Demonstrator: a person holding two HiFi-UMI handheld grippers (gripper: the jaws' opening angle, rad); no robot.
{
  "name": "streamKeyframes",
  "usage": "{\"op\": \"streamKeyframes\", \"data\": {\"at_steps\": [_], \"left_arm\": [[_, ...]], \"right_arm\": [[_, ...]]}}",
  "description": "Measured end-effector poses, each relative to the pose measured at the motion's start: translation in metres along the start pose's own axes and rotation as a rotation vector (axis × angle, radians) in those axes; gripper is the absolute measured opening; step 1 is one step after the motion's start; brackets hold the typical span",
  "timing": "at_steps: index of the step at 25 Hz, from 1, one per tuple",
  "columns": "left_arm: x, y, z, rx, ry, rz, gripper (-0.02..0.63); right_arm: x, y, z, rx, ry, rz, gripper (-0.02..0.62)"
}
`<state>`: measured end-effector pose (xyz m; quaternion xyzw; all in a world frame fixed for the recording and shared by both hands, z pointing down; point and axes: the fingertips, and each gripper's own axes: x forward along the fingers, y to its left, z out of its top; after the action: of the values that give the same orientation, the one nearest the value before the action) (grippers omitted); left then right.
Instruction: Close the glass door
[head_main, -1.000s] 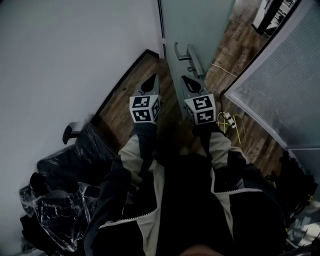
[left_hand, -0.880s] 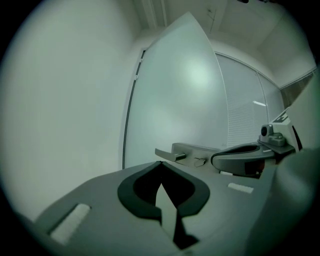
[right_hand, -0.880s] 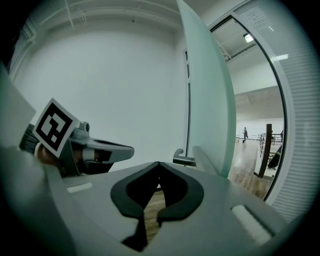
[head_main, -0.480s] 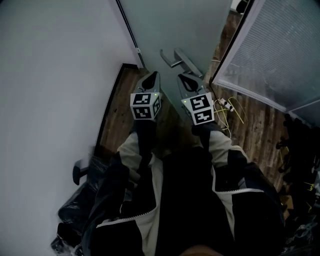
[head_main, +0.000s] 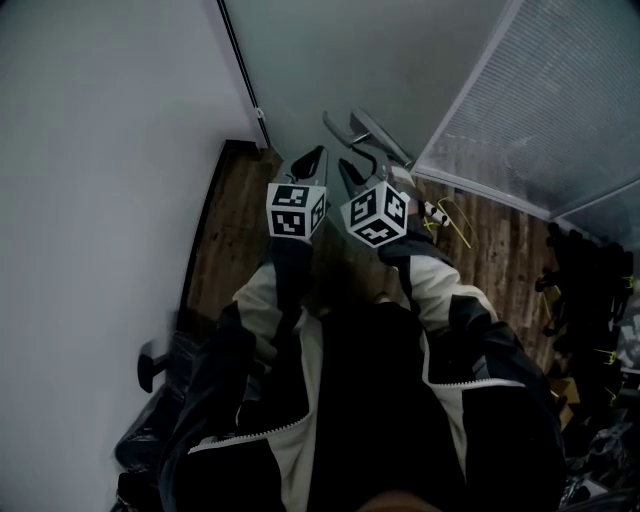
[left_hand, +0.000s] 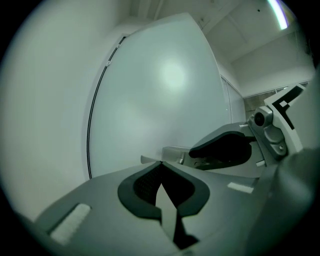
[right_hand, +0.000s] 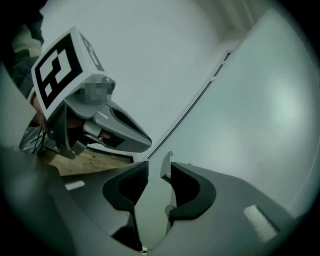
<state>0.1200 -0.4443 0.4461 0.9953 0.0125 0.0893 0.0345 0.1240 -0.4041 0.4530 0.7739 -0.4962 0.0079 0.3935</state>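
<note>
The frosted glass door (head_main: 380, 60) fills the top of the head view, its dark edge strip (head_main: 240, 70) running next to the white wall (head_main: 100, 150). Its metal lever handle (head_main: 362, 132) sticks out just beyond both grippers. My right gripper (head_main: 352, 172) is rolled to the left. In the right gripper view (right_hand: 159, 167) its jaws are opening. The handle's tip (right_hand: 166, 162) stands between them beside the right pad, with a gap on its left. My left gripper (head_main: 312, 158) is alongside, shut and empty (left_hand: 160, 164), pointing at the door (left_hand: 165, 100).
A ribbed frosted panel (head_main: 560, 100) slants across the upper right. A yellow cable (head_main: 450, 215) lies on the wooden floor (head_main: 230, 230) below it. Black bags (head_main: 150, 440) sit at the lower left, and dark gear (head_main: 590, 300) lies at the right.
The door now spans more of the view, its edge closer to the wall. Both grippers moved with it. The right gripper rolled left and its jaws have parted.
</note>
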Motion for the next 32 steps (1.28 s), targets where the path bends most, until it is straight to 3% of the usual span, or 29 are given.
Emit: {"op": "streamKeyframes", "data": {"at_steps": [3, 6, 9, 12, 22, 32], "left_arm": [[0.001, 0.004, 0.002, 0.018, -0.005, -0.005, 0.005], [0.000, 0.012, 0.000, 0.010, -0.007, 0.001, 0.005], [0.003, 0.012, -0.001, -0.005, -0.004, -0.003, 0.005], [0.002, 0.013, -0.001, -0.022, -0.007, -0.011, 0.005], [0.012, 0.015, 0.000, -0.030, -0.012, -0.035, 0.005], [0.032, 0.010, 0.003, -0.017, -0.010, -0.071, 0.005]], "right_arm": [[0.013, -0.001, -0.009, -0.213, 0.133, -0.010, 0.193], [0.031, -0.003, -0.021, -0.496, 0.263, -0.025, 0.206], [0.046, -0.012, -0.037, -0.622, 0.338, -0.038, 0.201], [0.050, -0.015, -0.043, -0.666, 0.359, -0.051, 0.115], [0.055, -0.026, -0.051, -0.654, 0.337, -0.042, 0.126], [0.065, -0.069, -0.087, -0.700, 0.369, -0.052, 0.132]]}}
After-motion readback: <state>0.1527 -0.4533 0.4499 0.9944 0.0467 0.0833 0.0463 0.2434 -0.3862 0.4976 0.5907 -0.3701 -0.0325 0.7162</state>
